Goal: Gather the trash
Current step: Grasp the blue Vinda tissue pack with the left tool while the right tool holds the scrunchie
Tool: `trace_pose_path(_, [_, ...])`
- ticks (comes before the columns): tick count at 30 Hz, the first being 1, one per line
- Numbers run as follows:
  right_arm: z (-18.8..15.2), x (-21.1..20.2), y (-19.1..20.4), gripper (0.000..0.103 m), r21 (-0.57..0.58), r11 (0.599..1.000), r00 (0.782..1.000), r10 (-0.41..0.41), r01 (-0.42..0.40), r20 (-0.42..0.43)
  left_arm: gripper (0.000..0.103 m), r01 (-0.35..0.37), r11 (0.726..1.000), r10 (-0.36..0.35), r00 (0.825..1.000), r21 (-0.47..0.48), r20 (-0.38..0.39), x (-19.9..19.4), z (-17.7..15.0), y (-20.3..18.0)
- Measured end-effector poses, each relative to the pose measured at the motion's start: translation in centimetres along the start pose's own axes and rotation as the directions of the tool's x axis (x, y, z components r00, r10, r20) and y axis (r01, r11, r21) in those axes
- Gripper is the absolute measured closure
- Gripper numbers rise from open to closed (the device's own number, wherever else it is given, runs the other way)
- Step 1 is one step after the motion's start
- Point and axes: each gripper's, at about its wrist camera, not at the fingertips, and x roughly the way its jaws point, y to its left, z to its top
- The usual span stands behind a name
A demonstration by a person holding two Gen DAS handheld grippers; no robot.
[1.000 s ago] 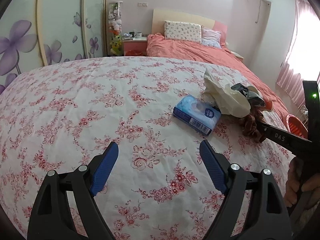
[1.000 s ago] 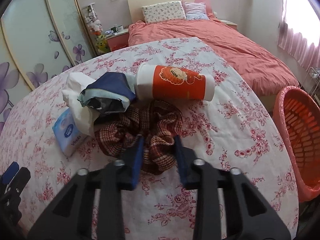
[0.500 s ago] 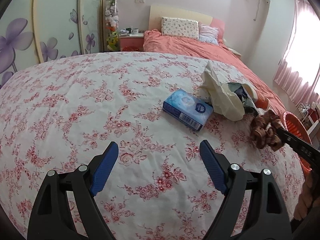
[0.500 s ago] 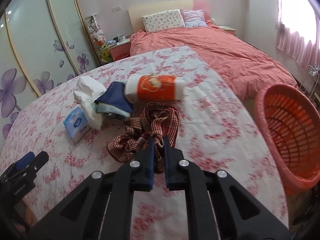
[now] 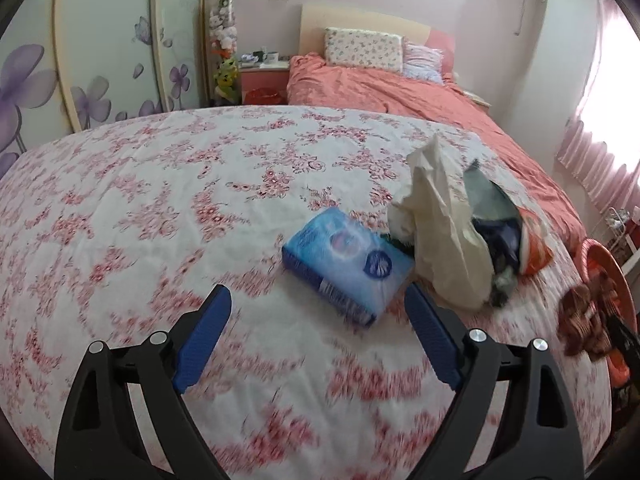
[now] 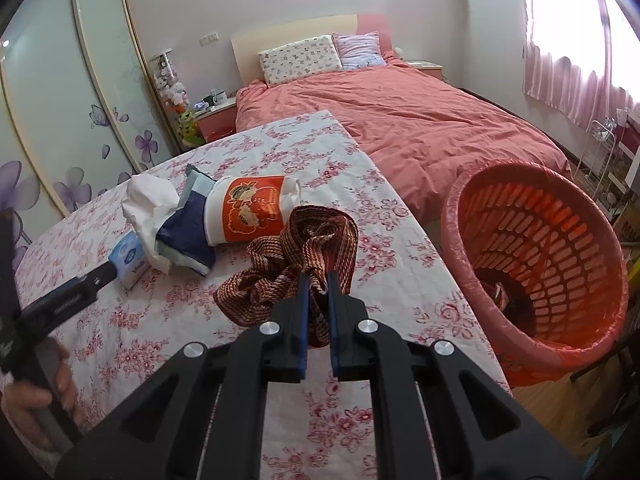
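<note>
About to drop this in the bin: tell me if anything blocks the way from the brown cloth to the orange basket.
Nothing visible does. The right hand-held gripper holds the brown cloth above the flowered tabletop; the orange basket stands open past the table's right edge, with only bare tabletop between.

Counter cloth (image 5: 160, 208): white ground, pink-red rose sprays all over. Scrunchie-like cloth (image 6: 304, 256): maroon and cream woven check. Paper cup (image 6: 248, 210): orange-red body with a cream cartoon print, white ends. Tissue pack (image 5: 346, 266): light blue with a dark blue round logo and a barcode strip. Crumpled paper (image 5: 440, 240): off-white. Wrapper (image 6: 186, 232): navy with pale grey-green edges. Basket (image 6: 536, 256): orange-red slotted plastic under a pink liner. Both grippers: black frames, blue fingers (image 5: 204, 332). Bed (image 6: 420, 120): coral duvet, floral cream pillow. Wardrobe doors (image 5: 92, 60): pale green with purple flowers. Curtains (image 6: 568, 56): pink.
</note>
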Motion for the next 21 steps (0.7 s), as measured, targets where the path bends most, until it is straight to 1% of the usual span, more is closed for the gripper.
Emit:
trace_pose_path(5, [-0.1,0.4,-0.6,0.094,0.012,1.0,1.0,0.003,-0.003,-0.008,0.015,-0.004,0.996,0.001,0.999,-0.085,-0.043,2.0,1.3,-0.3])
trace_pose_path(8, [-0.2,0.5,-0.8,0.094,0.014,1.0,1.0,0.002,-0.002,-0.012,0.015,-0.022,0.995,0.018,0.999,-0.097,-0.046,2.5,1.8,-1.0])
trace_pose_path(11, [-0.2,0.6,-1.0,0.094,0.021,1.0,1.0,0.002,-0.001,-0.015,0.015,-0.077,0.996,0.074,0.995,-0.046,-0.061,3.5,1.8,-1.9])
trace_pose_path(12, [-0.2,0.6,-1.1,0.094,0.023,1.0,1.0,0.002,-0.002,-0.016,0.015,-0.083,0.996,0.081,0.995,-0.035,-0.058,3.5,1.7,-2.1])
trace_pose_path(16, [-0.2,0.5,-1.2,0.094,0.026,1.0,1.0,0.004,-0.004,-0.015,0.016,-0.083,0.997,0.083,0.995,0.007,-0.053,2.6,1.2,-2.2])
trace_pose_path(21, [-0.2,0.3,-1.0,0.094,0.023,1.0,1.0,0.016,-0.016,-0.009,0.016,-0.064,0.996,0.067,0.996,0.067,-0.05,1.0,-0.1,-0.6])
